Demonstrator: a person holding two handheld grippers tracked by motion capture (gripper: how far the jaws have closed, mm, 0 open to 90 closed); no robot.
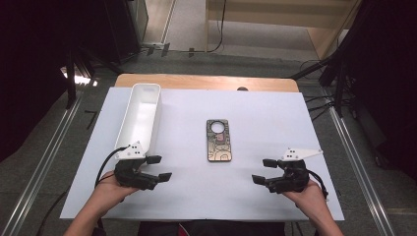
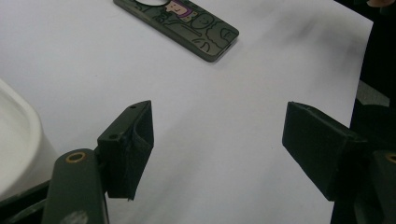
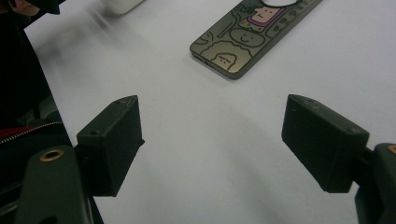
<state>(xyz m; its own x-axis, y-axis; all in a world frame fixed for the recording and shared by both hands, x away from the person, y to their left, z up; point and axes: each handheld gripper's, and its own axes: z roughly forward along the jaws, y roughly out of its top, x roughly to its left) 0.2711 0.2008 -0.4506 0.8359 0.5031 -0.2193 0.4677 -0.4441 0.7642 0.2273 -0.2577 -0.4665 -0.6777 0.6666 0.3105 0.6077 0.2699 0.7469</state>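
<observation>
Our left gripper (image 1: pixel 158 168) and right gripper (image 1: pixel 263 170): both jaws spread wide, holding and touching nothing, hovering over the white sheet (image 1: pixel 196 191). Phone case (image 1: pixel 219 140): flat on the sheet between them, farther from us. Tray (image 1: pixel 139 118): just beyond our left gripper.
</observation>
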